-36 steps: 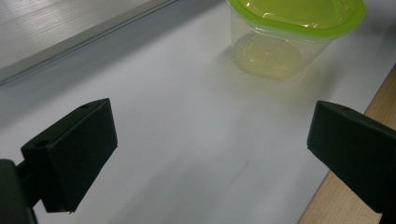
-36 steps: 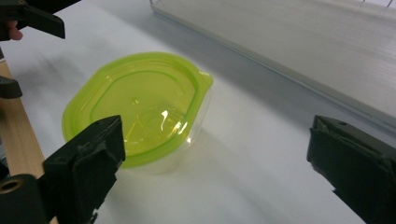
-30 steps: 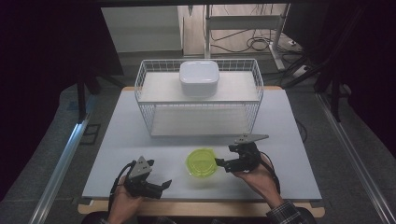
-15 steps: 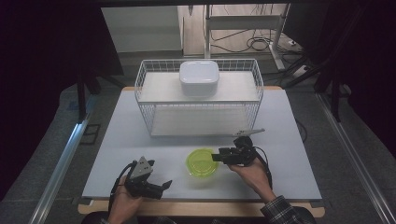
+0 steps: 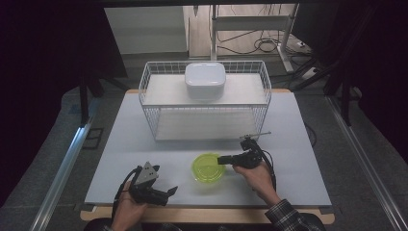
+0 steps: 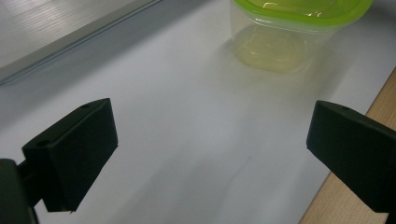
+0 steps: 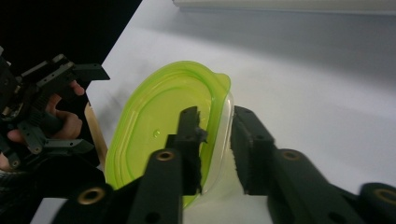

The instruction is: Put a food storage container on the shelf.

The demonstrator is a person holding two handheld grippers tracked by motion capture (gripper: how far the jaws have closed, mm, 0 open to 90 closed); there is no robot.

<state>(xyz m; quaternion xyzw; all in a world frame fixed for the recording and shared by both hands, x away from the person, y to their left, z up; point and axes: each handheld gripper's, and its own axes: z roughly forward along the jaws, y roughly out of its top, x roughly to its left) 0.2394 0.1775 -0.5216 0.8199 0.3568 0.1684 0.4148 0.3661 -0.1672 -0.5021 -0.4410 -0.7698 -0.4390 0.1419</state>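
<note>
One clear container with a lime-green lid (image 5: 208,167) sits low and centre on the white counter (image 5: 120,144), nothing visible inside it. The right tool (image 5: 226,160) has just been closing, one jaw over the lid and one outside the wall at the rim, a slight gap remaining. The left tool (image 5: 169,190), lower left near the counter's front edge, is released over bare surface. One wire basket (image 5: 149,103) at upper centre carries one white lidded box (image 5: 205,79).

Container (image 6: 299,28) top cut off by frame edge; contact of right tongs (image 7: 217,154) pads with rim unclear.
</note>
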